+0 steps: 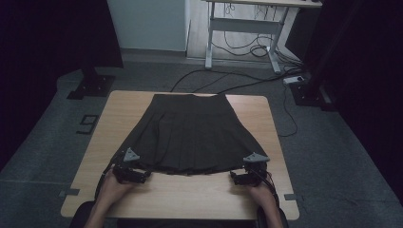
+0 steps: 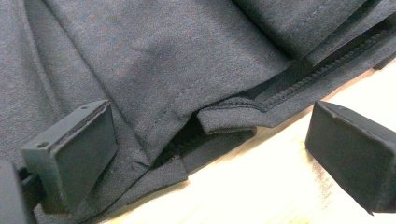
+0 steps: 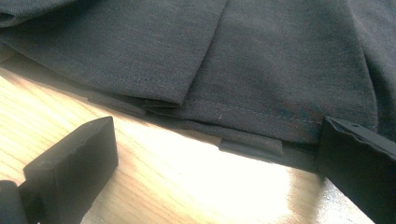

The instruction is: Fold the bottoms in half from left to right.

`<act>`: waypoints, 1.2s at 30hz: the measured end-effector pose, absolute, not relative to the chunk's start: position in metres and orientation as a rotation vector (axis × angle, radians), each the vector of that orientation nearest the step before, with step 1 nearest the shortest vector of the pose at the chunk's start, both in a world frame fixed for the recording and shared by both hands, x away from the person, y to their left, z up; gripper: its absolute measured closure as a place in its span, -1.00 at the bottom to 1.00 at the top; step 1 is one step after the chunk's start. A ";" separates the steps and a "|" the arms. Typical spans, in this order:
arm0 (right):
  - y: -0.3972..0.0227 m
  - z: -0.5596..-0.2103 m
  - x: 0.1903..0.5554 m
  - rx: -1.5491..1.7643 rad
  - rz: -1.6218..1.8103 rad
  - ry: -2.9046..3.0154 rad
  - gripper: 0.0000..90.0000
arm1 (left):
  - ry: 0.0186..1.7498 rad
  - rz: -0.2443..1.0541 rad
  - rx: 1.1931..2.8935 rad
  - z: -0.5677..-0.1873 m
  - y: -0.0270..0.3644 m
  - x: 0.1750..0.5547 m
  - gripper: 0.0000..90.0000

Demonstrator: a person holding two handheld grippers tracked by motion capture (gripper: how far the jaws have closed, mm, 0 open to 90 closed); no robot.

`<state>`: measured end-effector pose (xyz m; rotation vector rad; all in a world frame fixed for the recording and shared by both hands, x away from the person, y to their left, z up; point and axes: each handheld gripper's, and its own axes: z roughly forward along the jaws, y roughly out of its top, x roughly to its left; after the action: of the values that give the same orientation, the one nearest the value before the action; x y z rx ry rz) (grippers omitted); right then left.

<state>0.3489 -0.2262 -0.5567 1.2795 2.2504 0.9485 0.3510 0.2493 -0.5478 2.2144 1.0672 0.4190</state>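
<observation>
A dark pleated skirt (image 1: 187, 130) lies flat on the wooden table (image 1: 190, 192), waistband far, hem toward me. My left gripper (image 1: 129, 167) sits at the hem's near left corner. In the left gripper view its jaws stand wide apart, one finger (image 2: 70, 149) resting on the skirt (image 2: 163, 60), the other over bare wood, with the hem (image 2: 229, 121) between them. My right gripper (image 1: 251, 170) is at the hem's near right corner, open. In the right gripper view its left finger (image 3: 74, 163) rests on the table and its right one touches the hem (image 3: 252, 140) of the skirt (image 3: 261, 56).
The table's near edge (image 1: 180, 216) is close to my hands. Beyond the table, a white desk frame (image 1: 242, 26) and cables (image 1: 228, 78) lie on the grey floor. Dark stands (image 1: 92, 83) flank the far corners.
</observation>
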 end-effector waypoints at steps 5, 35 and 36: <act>-0.226 -0.557 0.349 1.279 0.949 2.251 -1.00 | 1.067 0.419 2.214 -0.548 0.249 0.351 -0.96; -0.224 -0.526 0.345 1.266 1.029 2.216 -0.71 | 1.070 0.559 2.162 -0.511 0.267 0.358 -0.58; -0.223 -0.524 0.346 1.280 1.036 2.213 -0.70 | 1.070 0.559 2.162 -0.511 0.267 0.358 -0.52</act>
<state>0.3460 -0.2229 -0.5240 1.2795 2.2134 1.0359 0.3577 0.2669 -0.5106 2.1622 1.0703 0.5587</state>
